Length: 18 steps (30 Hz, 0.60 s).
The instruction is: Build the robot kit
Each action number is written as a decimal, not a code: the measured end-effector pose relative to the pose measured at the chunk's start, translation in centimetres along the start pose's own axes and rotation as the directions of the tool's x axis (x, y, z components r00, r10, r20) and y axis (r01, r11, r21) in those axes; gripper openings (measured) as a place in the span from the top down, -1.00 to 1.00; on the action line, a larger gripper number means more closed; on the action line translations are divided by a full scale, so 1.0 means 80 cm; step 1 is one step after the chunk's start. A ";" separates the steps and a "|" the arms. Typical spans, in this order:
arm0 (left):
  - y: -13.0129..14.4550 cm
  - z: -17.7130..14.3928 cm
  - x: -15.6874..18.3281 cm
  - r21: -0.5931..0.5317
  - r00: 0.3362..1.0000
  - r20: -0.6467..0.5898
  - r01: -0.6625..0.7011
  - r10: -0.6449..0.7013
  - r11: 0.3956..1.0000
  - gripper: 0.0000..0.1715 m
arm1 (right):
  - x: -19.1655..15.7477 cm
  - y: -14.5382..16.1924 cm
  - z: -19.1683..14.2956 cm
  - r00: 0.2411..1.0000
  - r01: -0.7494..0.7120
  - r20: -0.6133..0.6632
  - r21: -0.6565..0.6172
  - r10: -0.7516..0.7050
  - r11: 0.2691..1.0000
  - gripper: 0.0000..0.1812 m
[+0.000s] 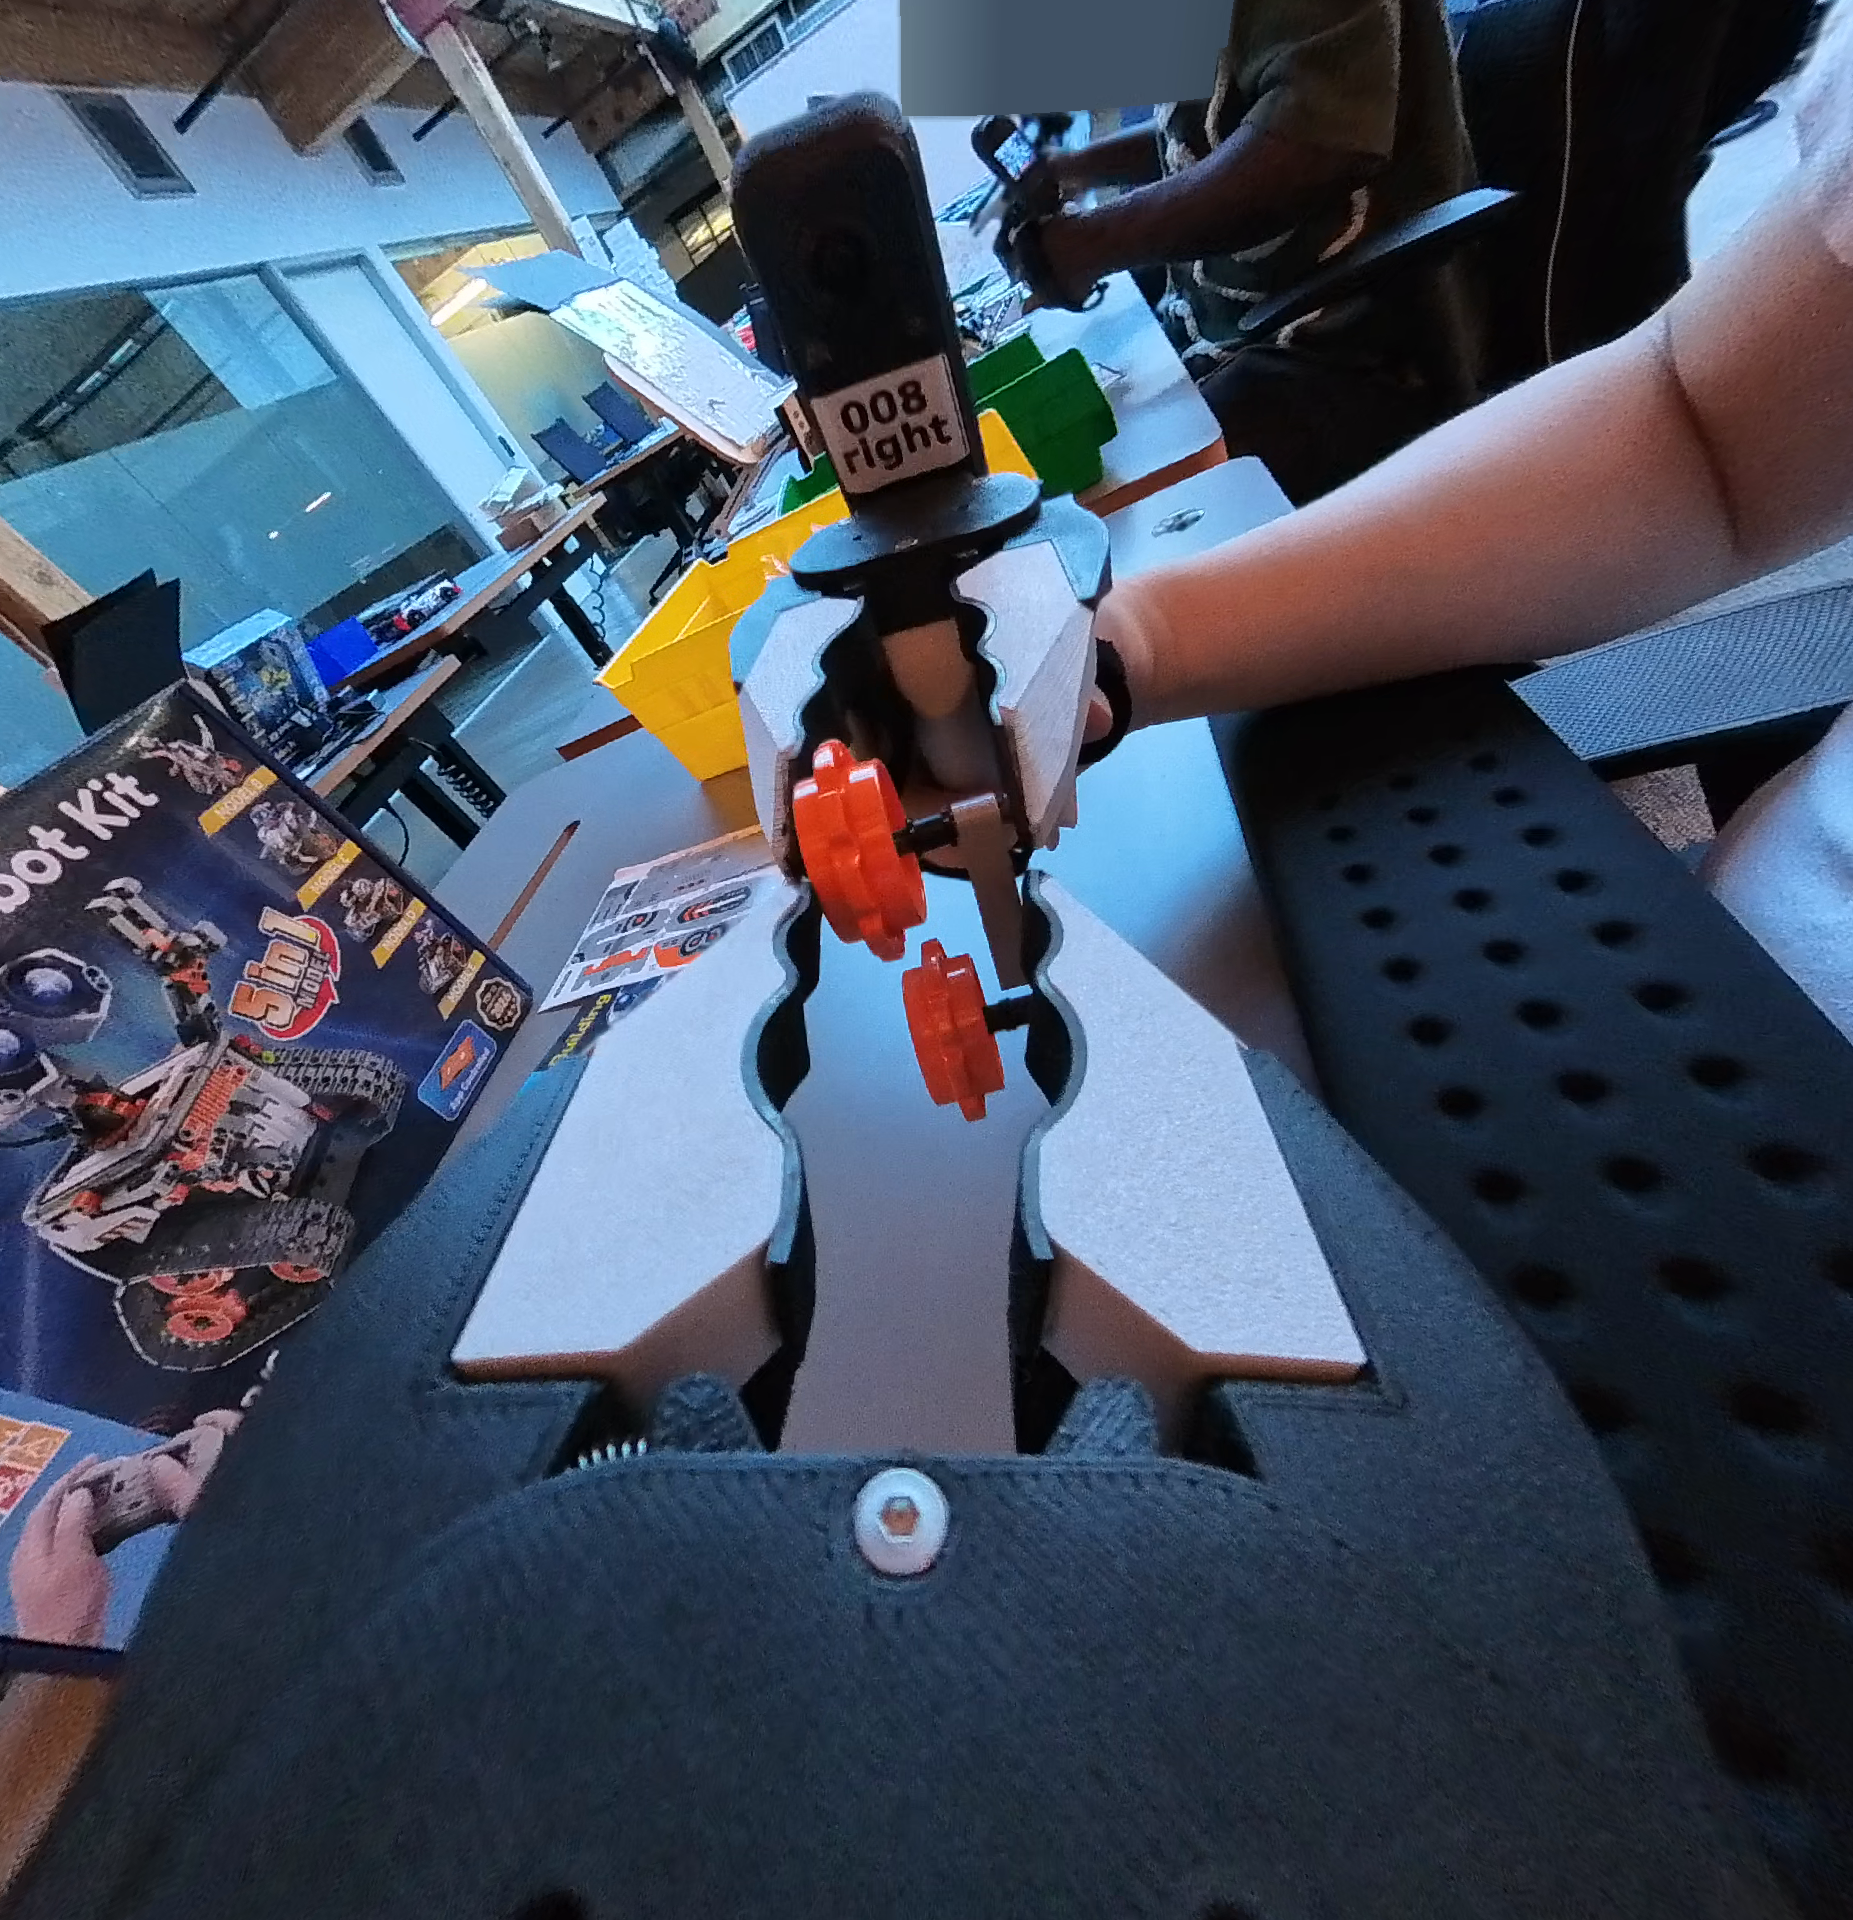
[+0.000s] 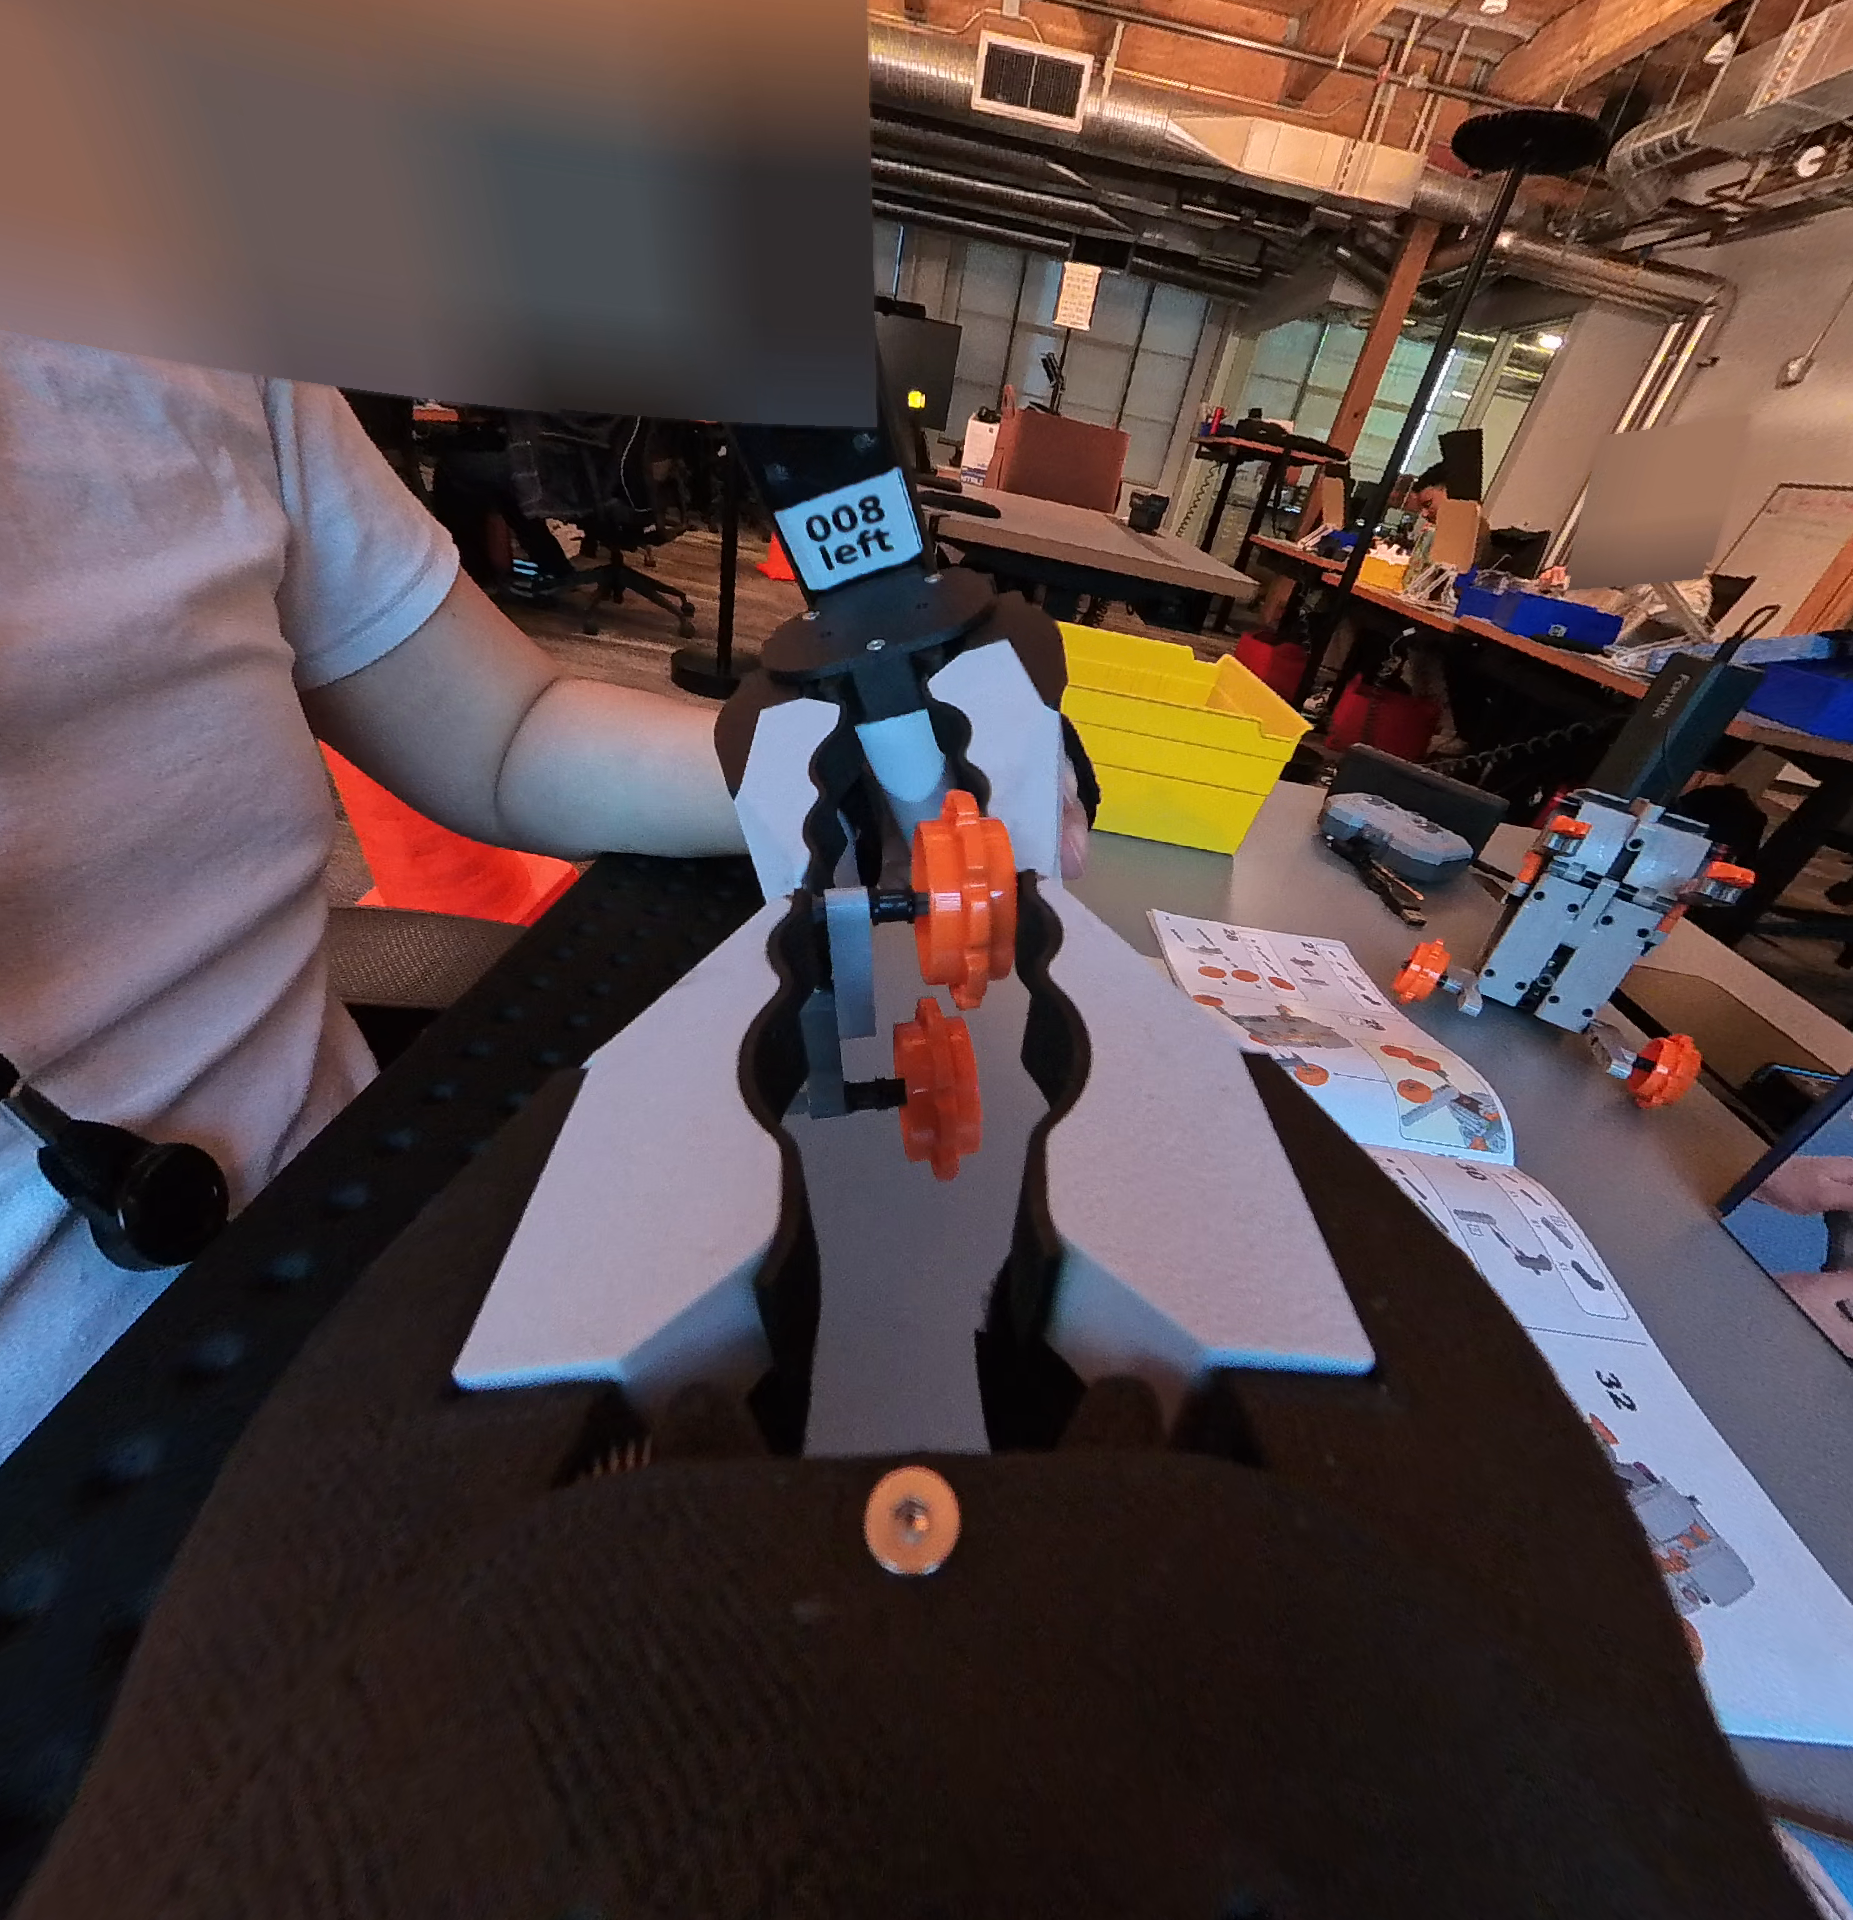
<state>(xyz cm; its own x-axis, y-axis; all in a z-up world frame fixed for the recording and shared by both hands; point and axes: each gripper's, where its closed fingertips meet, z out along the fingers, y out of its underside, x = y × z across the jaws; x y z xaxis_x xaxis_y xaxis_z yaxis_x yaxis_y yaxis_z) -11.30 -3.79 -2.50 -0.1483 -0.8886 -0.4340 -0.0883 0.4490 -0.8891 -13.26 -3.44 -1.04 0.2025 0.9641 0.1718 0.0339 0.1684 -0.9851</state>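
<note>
A small assembly of grey beams carries two orange gears on black axles, the larger upper gear and the smaller lower gear. My two grippers face each other tip to tip over the grey table. My right gripper is closed on the assembly, one fingertip against the beam and the other against the upper gear. In the left wrist view my left gripper closes on the same upper gear and beam. The lower gear hangs between its fingers.
A kit box leans at the left. Instruction sheets lie on the table beside a part-built grey and orange model and a grey module. A yellow bin stands behind. A black perforated panel flanks my grippers. My two grippers' fingertips are within a few centimetres of each other.
</note>
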 end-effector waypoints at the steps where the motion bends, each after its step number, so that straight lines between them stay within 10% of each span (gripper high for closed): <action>1: 0.000 0.000 -0.001 -0.004 1.000 0.002 0.006 -0.006 1.000 0.58 | 0.001 0.000 0.000 1.000 -0.003 -0.001 0.004 0.003 1.000 0.59; 18: -0.010 0.001 -0.012 0.050 0.990 0.030 0.137 -0.138 0.989 0.55 | 0.009 -0.014 -0.002 0.999 -0.040 -0.017 0.097 0.041 0.995 0.59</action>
<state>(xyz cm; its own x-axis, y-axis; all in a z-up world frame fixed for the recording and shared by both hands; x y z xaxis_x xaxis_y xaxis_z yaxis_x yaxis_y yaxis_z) -11.02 -3.32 -1.39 -0.1056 -0.9445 -0.3109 -0.0589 0.3181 -0.9462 -13.00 -2.97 0.17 0.2199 0.9667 0.1309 -0.0687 0.1492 -0.9864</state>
